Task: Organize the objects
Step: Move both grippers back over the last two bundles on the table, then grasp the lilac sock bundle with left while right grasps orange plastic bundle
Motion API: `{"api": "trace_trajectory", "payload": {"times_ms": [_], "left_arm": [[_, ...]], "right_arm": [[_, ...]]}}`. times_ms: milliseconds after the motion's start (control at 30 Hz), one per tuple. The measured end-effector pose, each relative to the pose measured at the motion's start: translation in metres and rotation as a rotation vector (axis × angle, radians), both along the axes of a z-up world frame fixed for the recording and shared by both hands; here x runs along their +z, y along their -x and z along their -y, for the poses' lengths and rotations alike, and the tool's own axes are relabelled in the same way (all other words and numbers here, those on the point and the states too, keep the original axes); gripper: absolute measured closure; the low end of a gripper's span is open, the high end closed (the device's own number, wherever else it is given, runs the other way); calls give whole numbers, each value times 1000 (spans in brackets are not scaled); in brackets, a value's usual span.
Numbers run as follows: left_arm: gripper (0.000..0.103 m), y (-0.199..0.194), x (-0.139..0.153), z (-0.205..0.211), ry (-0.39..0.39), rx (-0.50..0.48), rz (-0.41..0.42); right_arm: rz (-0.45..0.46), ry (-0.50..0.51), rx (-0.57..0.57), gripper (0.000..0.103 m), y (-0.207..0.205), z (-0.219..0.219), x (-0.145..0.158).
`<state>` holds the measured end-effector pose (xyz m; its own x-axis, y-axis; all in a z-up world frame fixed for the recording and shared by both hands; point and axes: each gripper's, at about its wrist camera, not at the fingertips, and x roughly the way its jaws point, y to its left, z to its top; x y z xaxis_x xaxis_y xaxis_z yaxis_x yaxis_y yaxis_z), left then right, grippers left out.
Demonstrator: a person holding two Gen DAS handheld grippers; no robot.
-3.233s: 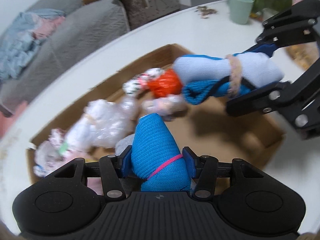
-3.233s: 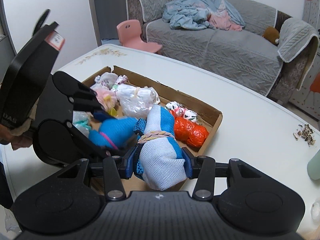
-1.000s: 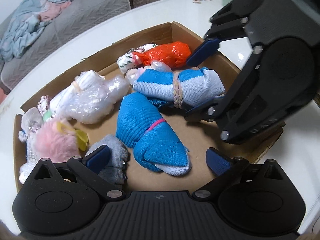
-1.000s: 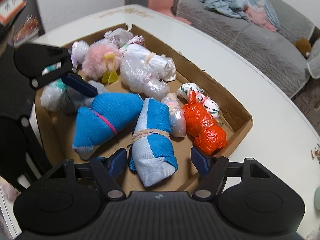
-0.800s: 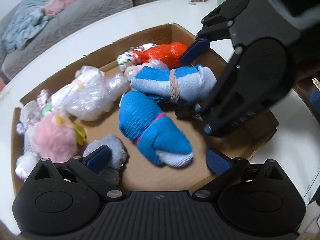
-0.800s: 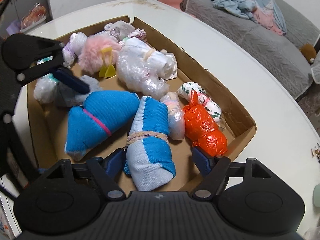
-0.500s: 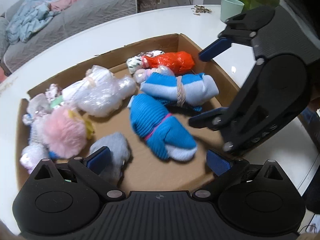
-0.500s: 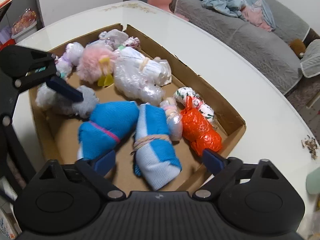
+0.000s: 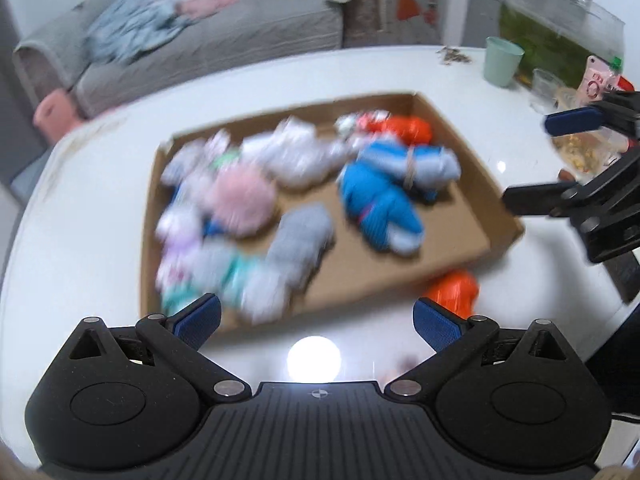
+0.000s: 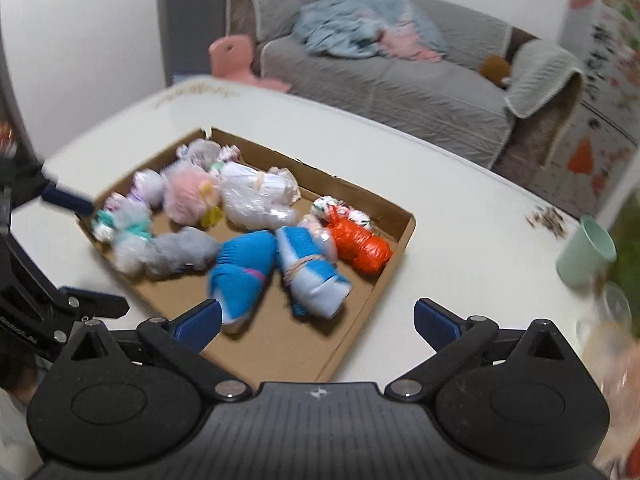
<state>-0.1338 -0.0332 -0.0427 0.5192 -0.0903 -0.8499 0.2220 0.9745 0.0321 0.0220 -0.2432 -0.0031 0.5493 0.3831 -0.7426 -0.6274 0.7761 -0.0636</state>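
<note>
Left gripper (image 9: 316, 316): hanging wide apart and empty over the bare white table (image 9: 80, 240) at the near edge of the cardboard tray (image 9: 400, 276), nothing sitting between its blue pads
Right gripper (image 10: 316, 316): jaws opening to their widest, nothing lying between them, hovering above the tray's near corner
Bright blue sock roll (image 10: 244, 268): lying loose on the tray floor, its pink band showing, no longer clamped by the left tool as it was three seconds ago
Pale blue sock roll (image 10: 312, 272): lying just beside it, bound by a tan band, released by the right tool within the last second
Other tray contents: the orange bag (image 10: 360, 244), clear plastic bundle (image 10: 256, 196), pink fluffy ball (image 10: 188, 196) and grey roll (image 10: 180, 254) are sitting in the tray
What is changing: both tools are backing up and away, so the tray is looking smaller in both views than half a second ago
Meaning for the task: both rolls are counting as delivered
Likely next: an orange bundle (image 9: 454, 290) is showing on the table just outside the tray's near edge, blurred, probably awaiting pickup
</note>
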Motion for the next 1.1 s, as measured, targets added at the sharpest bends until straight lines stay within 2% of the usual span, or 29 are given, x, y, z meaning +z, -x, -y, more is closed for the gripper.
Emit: {"api": "trace_trajectory", "payload": {"times_ms": [67, 167, 300, 533, 633, 667, 700, 767, 833, 900, 967, 1067, 1100], "left_arm": [[1, 20, -10, 2, -17, 0, -2], [1, 39, -24, 14, -51, -50, -2], [1, 44, -39, 22, -46, -63, 13], [1, 37, -60, 14, 10, 0, -32], [1, 35, -66, 14, 8, 4, -37], [1, 35, -67, 15, 5, 2, -32], [1, 35, -68, 16, 5, 2, -28], [1, 34, -70, 18, 13, 2, -28], [3, 34, -72, 19, 17, -5, -29], [4, 34, -73, 21, 19, -16, -30], [8, 34, -74, 21, 34, -17, -24], [17, 33, -73, 20, 61, -21, -19], [24, 33, -72, 20, 63, -25, -12]], "right_arm": [[-19, -36, -20, 1, 20, -1, -1], [-76, -83, -30, 1, 40, -8, -10], [-100, -12, -9, 3, 46, -31, -30], [-167, 21, -50, 9, 39, -40, -59], [-185, 19, -46, 12, 39, -43, -64], [-194, 17, -44, 15, 39, -44, -66], [-201, 18, -38, 24, 39, -46, -69], [-206, 27, -29, 32, 39, -49, -72], [-218, 25, -27, 35, 37, -51, -75], [-242, 21, -17, 47, 36, -51, -78], [-264, 18, -3, 55, 35, -51, -80], [-272, 7, 14, 56, 36, -51, -80], [-278, 3, 16, 57, 35, -51, -80]]}}
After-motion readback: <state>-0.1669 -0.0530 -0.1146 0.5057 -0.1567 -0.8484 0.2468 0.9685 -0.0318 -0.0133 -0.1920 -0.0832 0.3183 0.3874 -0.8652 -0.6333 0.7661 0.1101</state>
